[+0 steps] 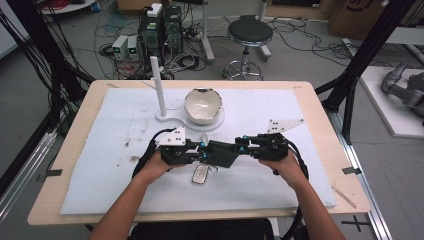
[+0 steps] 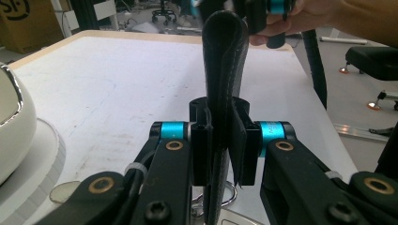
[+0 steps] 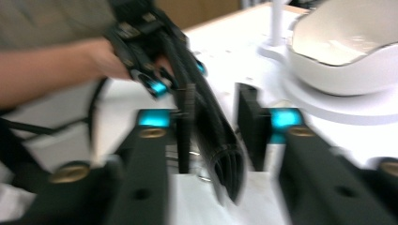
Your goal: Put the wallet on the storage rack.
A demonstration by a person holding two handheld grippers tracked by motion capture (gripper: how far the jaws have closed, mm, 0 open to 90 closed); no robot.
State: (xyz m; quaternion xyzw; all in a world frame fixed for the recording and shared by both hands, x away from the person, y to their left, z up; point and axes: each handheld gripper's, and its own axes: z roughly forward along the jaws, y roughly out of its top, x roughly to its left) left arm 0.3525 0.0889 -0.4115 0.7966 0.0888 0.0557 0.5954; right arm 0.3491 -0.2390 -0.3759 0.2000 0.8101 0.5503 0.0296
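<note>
A black leather wallet [image 1: 222, 154] hangs above the white mat between my two grippers. My left gripper [image 1: 202, 151] is shut on its left end; in the left gripper view both jaws of the left gripper [image 2: 219, 140] press the wallet [image 2: 224, 70], which stands on edge. My right gripper [image 1: 242, 146] is at the wallet's right end. In the blurred right gripper view the right gripper [image 3: 216, 126] is open: the wallet [image 3: 211, 136] lies against one jaw, with a gap to the other. The left gripper [image 3: 180, 79] holds its far end there.
A white bowl [image 1: 202, 105] sits on a round white base [image 1: 218, 123] with an upright white post [image 1: 159, 85] behind the grippers. A grey key fob [image 1: 200, 175] lies on the mat [image 1: 100, 165] below the wallet. A small pale oval object [image 1: 204, 137] lies near the base.
</note>
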